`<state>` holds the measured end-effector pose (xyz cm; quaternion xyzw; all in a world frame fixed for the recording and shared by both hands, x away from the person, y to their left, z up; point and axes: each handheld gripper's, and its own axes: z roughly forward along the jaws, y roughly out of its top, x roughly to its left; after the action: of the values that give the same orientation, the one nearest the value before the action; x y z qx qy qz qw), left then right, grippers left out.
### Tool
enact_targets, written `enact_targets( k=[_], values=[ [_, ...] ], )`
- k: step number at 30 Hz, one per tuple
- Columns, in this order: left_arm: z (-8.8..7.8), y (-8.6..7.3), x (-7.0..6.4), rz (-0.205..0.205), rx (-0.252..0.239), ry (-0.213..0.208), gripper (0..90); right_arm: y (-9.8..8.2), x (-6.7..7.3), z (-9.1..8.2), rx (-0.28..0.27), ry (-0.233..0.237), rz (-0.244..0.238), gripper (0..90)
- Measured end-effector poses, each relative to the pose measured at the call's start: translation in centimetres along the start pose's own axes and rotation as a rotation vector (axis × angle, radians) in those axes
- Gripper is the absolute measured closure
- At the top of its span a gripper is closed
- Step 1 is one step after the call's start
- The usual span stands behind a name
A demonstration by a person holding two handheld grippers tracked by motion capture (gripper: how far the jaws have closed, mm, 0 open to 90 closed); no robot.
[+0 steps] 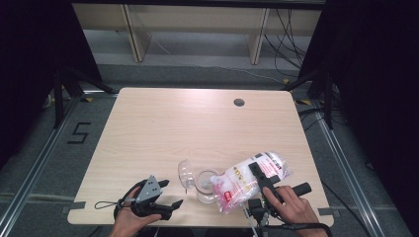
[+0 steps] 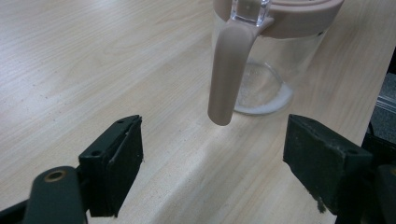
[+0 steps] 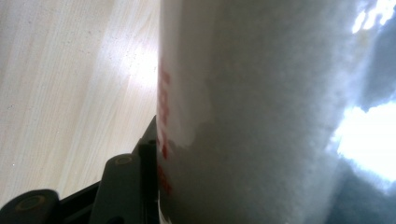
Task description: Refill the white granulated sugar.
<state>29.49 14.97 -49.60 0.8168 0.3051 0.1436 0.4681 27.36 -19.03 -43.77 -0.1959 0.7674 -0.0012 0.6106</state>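
Two grippers: left (image 1: pixel 170 193) fingers wide, right (image 1: pixel 259 174) clamps bag (image 1: pixel 247 180), hiding one finger

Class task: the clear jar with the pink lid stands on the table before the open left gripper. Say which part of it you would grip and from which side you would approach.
Grip the pink handle of the jar. It hangs down the near side, upright and clear of the glass wall, centred between the left gripper and its open fingers. I would come straight forward from the person's side, level with the table, and close across the handle's narrow width.
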Motion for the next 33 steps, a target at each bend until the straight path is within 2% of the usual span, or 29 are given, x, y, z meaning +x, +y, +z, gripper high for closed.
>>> enact_targets(
  k=[2,4,7,9,10,13,17,18,19,20,21,22,23,24,25,26,28,30,33],
  values=[
    [0.04,-0.01,0.03,0.005,-0.003,-0.001,19.6,0.01,0.17,0.08,0.004,0.010,0.009,49.2],
    [0.04,-0.01,0.04,0.005,0.000,0.000,19.6,0.05,0.06,0.10,0.001,0.005,-0.003,49.2],
    [-0.05,0.05,0.10,0.006,0.011,0.000,19.5,0.02,0.17,0.04,0.009,0.010,0.020,49.2],
    [-0.04,0.04,0.11,0.002,0.009,0.001,19.6,-0.04,0.03,0.10,0.000,0.006,0.004,49.3],
    [-0.03,0.04,0.13,0.004,0.010,0.000,19.6,-0.07,-0.21,0.13,-0.007,-0.006,-0.023,49.3],
    [0.01,0.08,0.12,0.005,0.009,-0.005,19.6,-0.18,-0.01,0.02,0.010,0.003,0.006,49.3],
    [-0.03,0.06,0.04,0.009,0.014,0.002,19.6,-0.16,0.04,-0.09,0.012,0.006,0.010,49.3],
    [-0.07,0.06,0.03,0.012,0.014,0.001,19.6,-0.15,0.16,-0.20,0.025,0.017,0.035,49.3],
    [-0.12,0.07,-0.06,0.008,0.011,0.010,19.6,-0.12,-0.06,-0.04,0.002,0.001,0.004,49.4],
    [-0.24,0.13,0.13,0.039,0.030,0.019,19.6,-0.05,-0.33,0.01,-0.006,-0.007,-0.036,49.4],
    [-0.25,0.16,0.23,0.051,0.027,0.015,19.6,-0.02,-0.44,0.02,-0.010,-0.010,-0.049,49.4],
    [-0.19,0.16,0.16,0.041,0.015,0.014,19.6,-0.04,-0.21,-0.08,0.004,-0.004,-0.014,49.4],
    [-0.12,0.12,0.19,0.037,0.011,0.005,19.6,-0.03,-0.27,-0.05,0.001,-0.004,-0.022,49.4],
    [-0.08,0.05,0.04,0.006,0.013,0.003,19.6,-0.03,-0.33,-0.05,-0.001,-0.006,-0.029,49.4],
    [-0.07,0.05,0.04,0.008,0.012,0.003,19.6,-0.02,-0.32,-0.07,0.003,-0.005,-0.027,49.4],
    [-0.07,0.05,0.02,0.009,0.011,0.004,19.5,-0.03,-0.19,-0.16,0.015,-0.007,-0.004,49.4],
    [-0.07,0.08,0.01,0.013,0.008,0.007,19.6,-0.02,-0.31,-0.18,0.015,-0.009,-0.008,49.5],
    [-0.05,0.08,0.03,0.008,0.011,0.002,19.6,-0.03,-0.29,-0.21,0.017,-0.004,0.008,49.5],
    [-0.08,0.08,0.04,0.013,0.010,0.004,19.6,-0.06,-0.49,-0.25,0.016,-0.011,-0.005,49.5]
  ],
)
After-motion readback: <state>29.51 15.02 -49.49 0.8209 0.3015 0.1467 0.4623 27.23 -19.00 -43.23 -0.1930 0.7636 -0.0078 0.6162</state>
